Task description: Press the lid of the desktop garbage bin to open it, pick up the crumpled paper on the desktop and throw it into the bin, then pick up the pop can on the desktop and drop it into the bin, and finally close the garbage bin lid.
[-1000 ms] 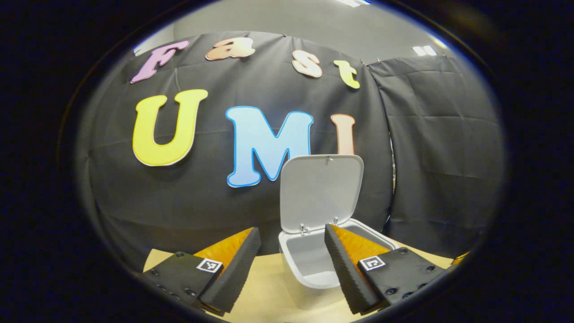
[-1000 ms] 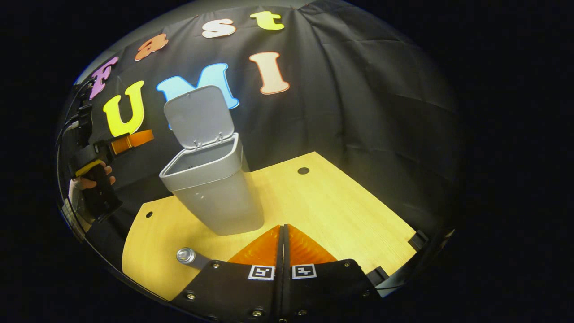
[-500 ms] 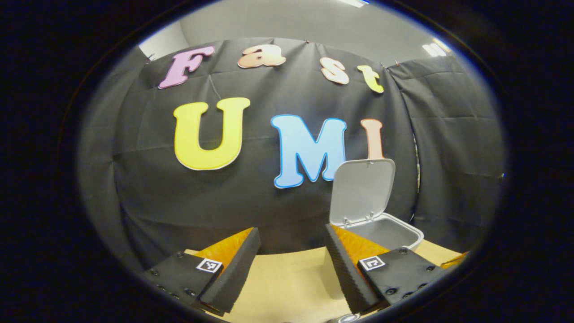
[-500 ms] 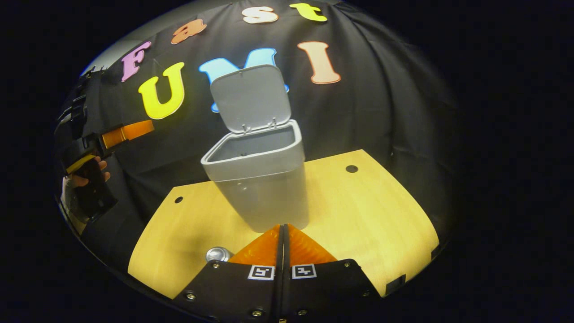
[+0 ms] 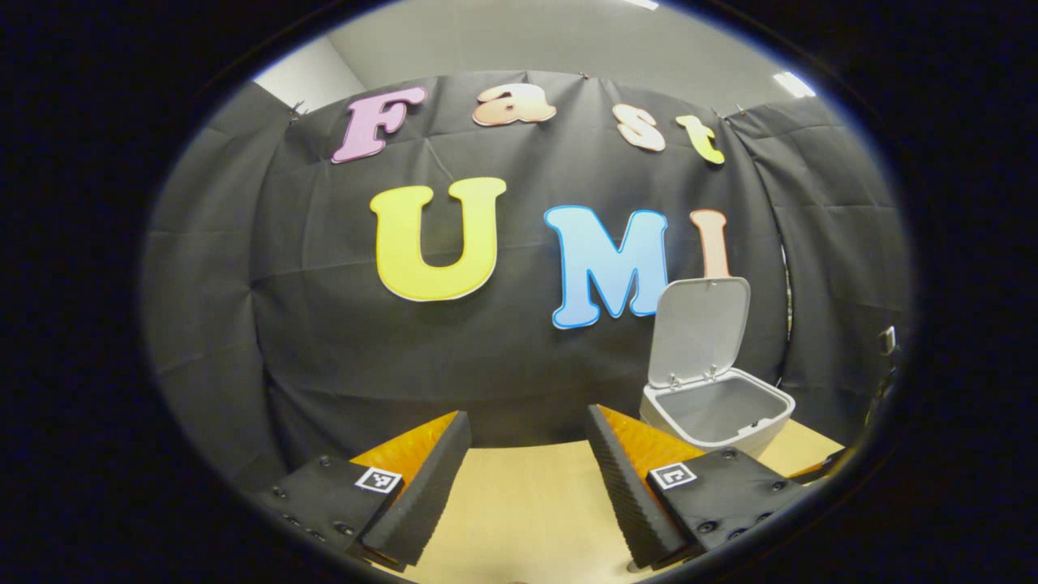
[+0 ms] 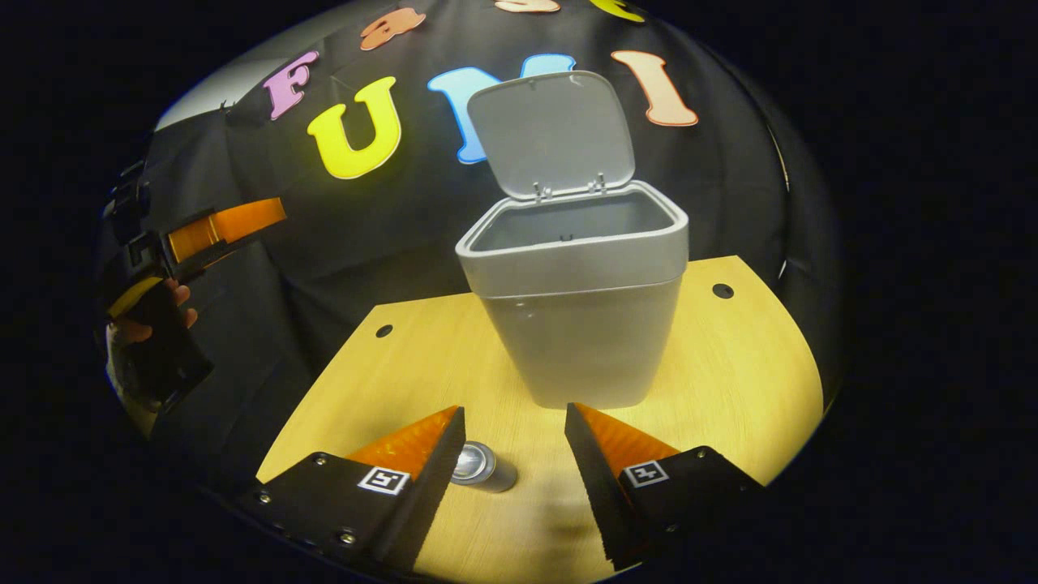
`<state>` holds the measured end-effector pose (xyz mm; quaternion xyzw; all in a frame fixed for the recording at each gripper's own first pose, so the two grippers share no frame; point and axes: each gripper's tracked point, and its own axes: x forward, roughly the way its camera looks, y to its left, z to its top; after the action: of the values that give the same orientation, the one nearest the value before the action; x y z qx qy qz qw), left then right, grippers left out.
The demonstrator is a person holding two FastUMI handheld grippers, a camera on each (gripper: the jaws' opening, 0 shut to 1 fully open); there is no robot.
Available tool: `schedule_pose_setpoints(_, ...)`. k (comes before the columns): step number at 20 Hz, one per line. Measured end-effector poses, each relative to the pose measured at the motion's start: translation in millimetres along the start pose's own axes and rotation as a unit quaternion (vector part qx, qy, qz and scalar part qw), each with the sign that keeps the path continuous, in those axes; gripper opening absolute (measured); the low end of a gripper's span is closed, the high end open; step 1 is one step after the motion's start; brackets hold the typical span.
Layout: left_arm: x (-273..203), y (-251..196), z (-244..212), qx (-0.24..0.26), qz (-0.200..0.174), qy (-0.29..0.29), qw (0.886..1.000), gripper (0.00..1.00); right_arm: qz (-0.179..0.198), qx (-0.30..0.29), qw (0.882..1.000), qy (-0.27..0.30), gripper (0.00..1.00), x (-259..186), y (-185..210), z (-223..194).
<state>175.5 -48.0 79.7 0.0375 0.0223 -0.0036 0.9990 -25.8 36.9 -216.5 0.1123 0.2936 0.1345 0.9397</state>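
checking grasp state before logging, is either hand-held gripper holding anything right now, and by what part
Nothing is held. The right hand-held gripper is open above the lying pop can, not touching it; the left hand-held gripper is open and empty.

Pale wooden desktop, grey open-lidded bin upright on it, pop can lying nearby.

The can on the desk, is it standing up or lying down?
Lying down. In the right gripper view the pop can rests on its side on the desk, its round end facing the camera, in front of the bin.
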Motion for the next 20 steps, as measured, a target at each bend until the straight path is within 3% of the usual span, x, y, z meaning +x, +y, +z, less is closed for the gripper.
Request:
schedule_pose_setpoints(1, -2.0, 6.1, -3.5, -0.003, 0.005, 0.002, 1.0, 1.0, 0.005, -0.005, 1.0, 0.009, 0.93, 6.5, 5.3, -4.7)
schedule_pose_setpoints(2, -6.8, 10.1, -4.1, -0.006, 0.01, 0.002, 1.0, 1.0, 0.008, -0.011, 1.0, 0.018, 0.98, 9.1, 8.7, -9.2)
schedule_pose_setpoints(8, -27.2, 30.5, -12.0, -0.02, 0.034, 0.007, 0.999, 1.0, 0.014, -0.058, 0.995, 0.084, 0.98, 40.2, 28.9, -47.6)
schedule_pose_setpoints(9, -30.6, 32.9, -14.0, -0.022, 0.037, 0.007, 0.999, 0.95, 0.014, -0.065, 0.993, 0.094, 0.98, 45.8, 31.7, -55.0)
schedule_pose_setpoints(10, -33.4, 35.4, -16.0, -0.023, 0.041, 0.008, 0.999, 1.0, 0.012, -0.074, 0.992, 0.102, 0.98, 51.3, 33.3, -59.8)
schedule_pose_setpoints(18, -54.1, 55.8, -26.0, -0.03, 0.071, 0.014, 0.997, 1.0, 0.001, -0.127, 0.978, 0.163, 0.98, 75.4, 36.4, -97.2)
schedule_pose_setpoints(19, -55.1, 57.5, -26.5, -0.03, 0.074, 0.015, 0.997, 0.95, 0.001, -0.131, 0.977, 0.168, 0.96, 77.1, 35.9, -101.2)
schedule_pose_setpoints(20, -56.2, 58.1, -27.0, -0.031, 0.077, 0.015, 0.996, 1.0, 0.002, -0.134, 0.977, 0.164, 0.97, 78.4, 37.7, -100.1)
